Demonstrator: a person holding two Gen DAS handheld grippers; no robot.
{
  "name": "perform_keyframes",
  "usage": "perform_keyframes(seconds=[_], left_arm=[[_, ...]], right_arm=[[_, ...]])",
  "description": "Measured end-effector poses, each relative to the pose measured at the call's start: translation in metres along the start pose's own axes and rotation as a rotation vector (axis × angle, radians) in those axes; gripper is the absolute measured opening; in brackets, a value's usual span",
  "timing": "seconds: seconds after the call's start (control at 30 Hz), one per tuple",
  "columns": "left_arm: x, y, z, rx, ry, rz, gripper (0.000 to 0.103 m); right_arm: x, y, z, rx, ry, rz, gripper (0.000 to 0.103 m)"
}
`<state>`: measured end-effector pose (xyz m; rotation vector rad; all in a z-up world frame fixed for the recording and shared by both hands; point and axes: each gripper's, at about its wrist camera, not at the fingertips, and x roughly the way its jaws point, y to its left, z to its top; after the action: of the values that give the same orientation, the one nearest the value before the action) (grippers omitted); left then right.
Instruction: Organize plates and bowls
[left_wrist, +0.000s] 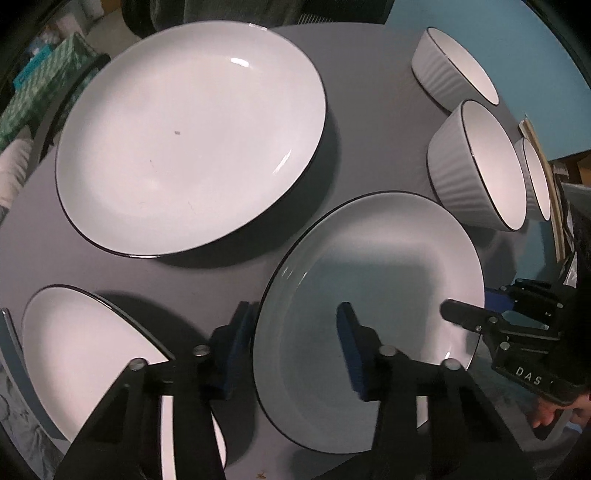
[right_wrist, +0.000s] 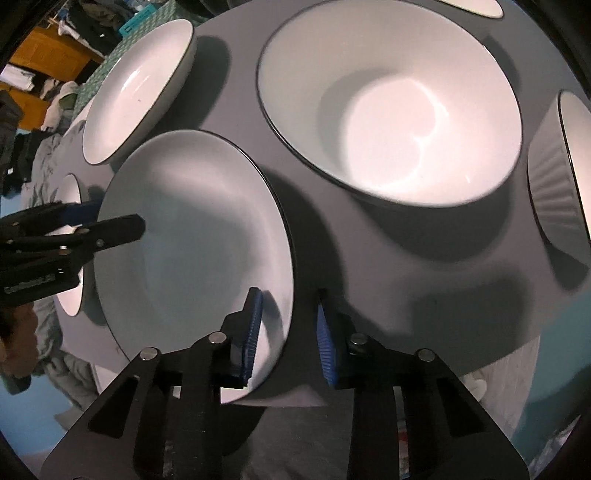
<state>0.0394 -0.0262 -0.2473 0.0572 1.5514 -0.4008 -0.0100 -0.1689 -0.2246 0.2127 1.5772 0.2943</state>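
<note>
A white plate with a dark rim (left_wrist: 373, 280) (right_wrist: 192, 236) lies on the grey round table (left_wrist: 365, 122). My left gripper (left_wrist: 295, 343) is open, its jaws straddling the plate's near rim. My right gripper (right_wrist: 288, 325) is open, its jaws straddling the opposite rim; it shows in the left wrist view (left_wrist: 476, 317). The left gripper shows in the right wrist view (right_wrist: 110, 221). A second large plate (left_wrist: 192, 136) (right_wrist: 136, 85) lies beyond. A third plate (left_wrist: 88, 350) lies at the left.
Three ribbed white bowls (left_wrist: 476, 162) (left_wrist: 450, 62) (left_wrist: 535, 177) stand along the table's right side. In the right wrist view a big bowl (right_wrist: 391, 103) sits close ahead and a ribbed bowl (right_wrist: 557, 177) at the right. Clutter and a patterned box (left_wrist: 44, 74) lie beyond the table.
</note>
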Motion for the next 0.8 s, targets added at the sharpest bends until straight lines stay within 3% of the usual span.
perform_keyframes(seconds=[0.27, 0.8], left_arm=[[-0.001, 0.027, -0.004, -0.055, -0.004, -0.029, 0.028], [-0.02, 0.084, -0.026, -0.156, -0.004, -0.072, 0.025]], right_arm=[[-0.008, 0.018, 0.011, -0.027, 0.0, -0.007, 0.024], [0.018, -0.004, 0.016, 0.039, 0.036, 0.082, 0.016]])
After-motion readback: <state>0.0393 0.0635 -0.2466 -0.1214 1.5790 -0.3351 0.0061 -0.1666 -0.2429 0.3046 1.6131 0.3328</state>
